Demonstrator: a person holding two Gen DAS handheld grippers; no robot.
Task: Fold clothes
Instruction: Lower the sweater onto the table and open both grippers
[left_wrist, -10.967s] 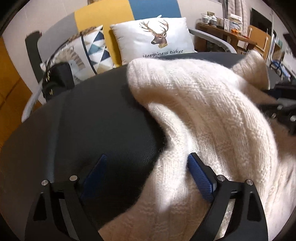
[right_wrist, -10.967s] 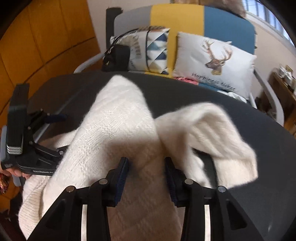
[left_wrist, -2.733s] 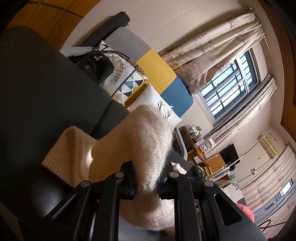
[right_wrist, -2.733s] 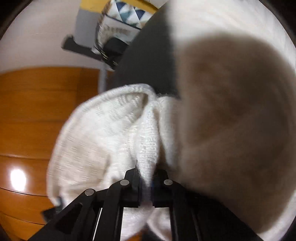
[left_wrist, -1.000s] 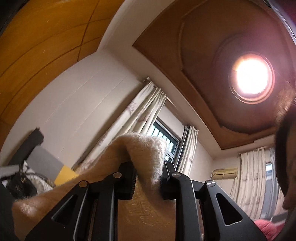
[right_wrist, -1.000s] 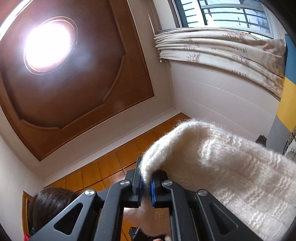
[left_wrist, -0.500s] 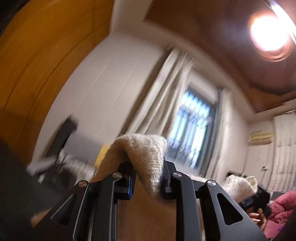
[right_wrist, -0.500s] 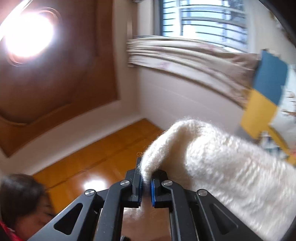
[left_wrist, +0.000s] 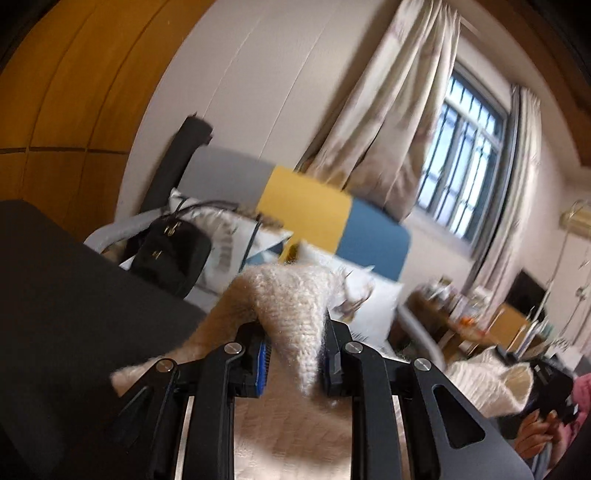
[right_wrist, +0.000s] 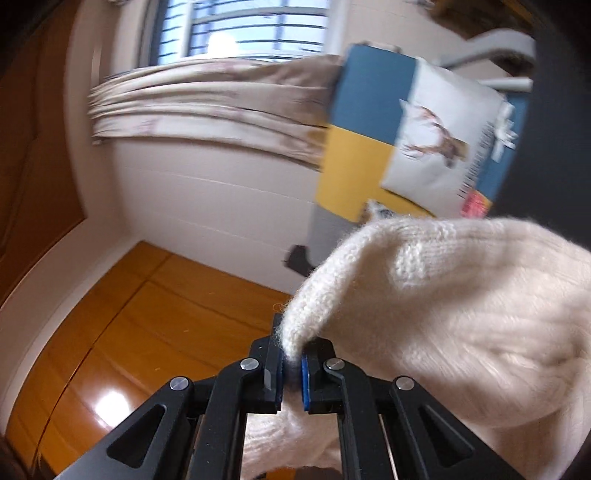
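Observation:
A cream knitted sweater (left_wrist: 291, 310) is held up in the air by both grippers. My left gripper (left_wrist: 293, 360) is shut on a thick fold of it, and the knit drapes down over the fingers toward the dark table (left_wrist: 55, 295). My right gripper (right_wrist: 291, 369) is shut on another edge of the sweater (right_wrist: 443, 314), which bulges out to the right of the jaws. In the left wrist view, the other gripper (left_wrist: 550, 380) and a hand (left_wrist: 535, 435) show at the far right with more cream knit (left_wrist: 480, 380).
A grey, yellow and blue sofa (left_wrist: 306, 206) stands behind the table with a black handbag (left_wrist: 170, 251), a patterned cushion and a white deer cushion (right_wrist: 436, 144). Curtains (left_wrist: 388, 122) and a barred window (left_wrist: 461, 173) lie beyond. Cluttered furniture (left_wrist: 480, 317) sits at right; wooden panelling (right_wrist: 147, 332) at left.
Both grippers have tipped down from pointing at the ceiling lamp toward the sofa and table, still gripping the sweater. The sweater has come down with them.

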